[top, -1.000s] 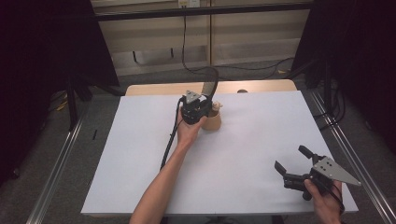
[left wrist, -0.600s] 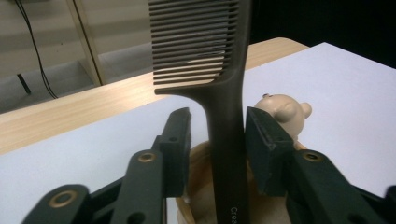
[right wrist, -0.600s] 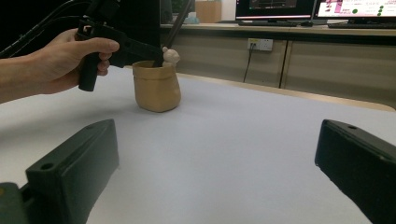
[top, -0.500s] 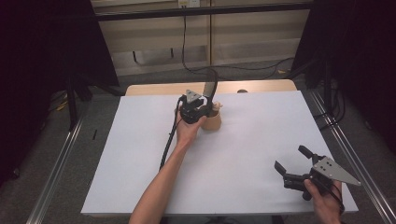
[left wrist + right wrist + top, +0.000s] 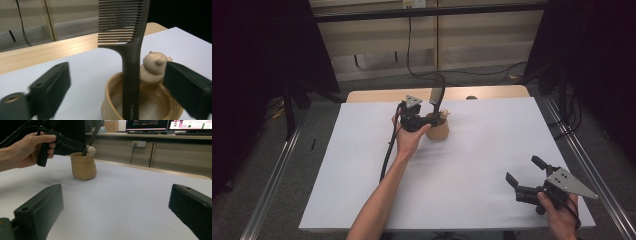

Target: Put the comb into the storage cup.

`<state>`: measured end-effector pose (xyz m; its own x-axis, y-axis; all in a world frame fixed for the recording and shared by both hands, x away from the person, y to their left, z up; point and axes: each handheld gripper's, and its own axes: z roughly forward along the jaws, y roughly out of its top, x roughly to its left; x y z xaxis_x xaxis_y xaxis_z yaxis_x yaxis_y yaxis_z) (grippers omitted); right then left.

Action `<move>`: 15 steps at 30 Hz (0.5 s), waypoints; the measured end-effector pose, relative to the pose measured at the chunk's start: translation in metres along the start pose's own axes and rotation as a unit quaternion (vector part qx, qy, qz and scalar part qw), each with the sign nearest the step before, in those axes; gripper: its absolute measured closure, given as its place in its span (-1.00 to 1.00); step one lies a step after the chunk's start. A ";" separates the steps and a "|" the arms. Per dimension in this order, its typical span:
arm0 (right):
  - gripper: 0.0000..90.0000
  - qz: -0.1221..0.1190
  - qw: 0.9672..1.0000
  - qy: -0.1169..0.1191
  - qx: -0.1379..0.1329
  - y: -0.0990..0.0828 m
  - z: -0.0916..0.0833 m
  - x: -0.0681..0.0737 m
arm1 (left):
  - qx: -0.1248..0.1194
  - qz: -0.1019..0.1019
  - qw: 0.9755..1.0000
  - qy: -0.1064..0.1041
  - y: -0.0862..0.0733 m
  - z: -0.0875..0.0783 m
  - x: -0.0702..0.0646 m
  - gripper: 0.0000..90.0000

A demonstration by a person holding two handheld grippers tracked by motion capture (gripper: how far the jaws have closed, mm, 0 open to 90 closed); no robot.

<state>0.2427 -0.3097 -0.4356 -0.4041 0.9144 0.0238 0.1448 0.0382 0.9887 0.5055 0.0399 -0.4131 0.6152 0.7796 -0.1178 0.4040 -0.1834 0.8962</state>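
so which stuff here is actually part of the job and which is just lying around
In the job:
- comb, standing upright in the cup
- tan cup with a small bear figure on its rim
- left gripper, jaws just opened, apart on either side of the comb

Just around:
- right gripper, open, over bare table near the person
- white table cover
- cables on the floor beyond
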 end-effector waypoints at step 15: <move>-1.00 -0.002 1.000 -0.003 0.000 0.000 0.000 0.000 | -0.039 0.019 0.999 0.005 -0.002 -0.025 0.010 -0.85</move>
<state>0.2429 -0.3093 -0.4355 -0.3998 0.9164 0.0187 0.1429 0.0421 0.9888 0.4935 0.0630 -0.4052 0.6225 0.7785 -0.0797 0.3266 -0.1659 0.9305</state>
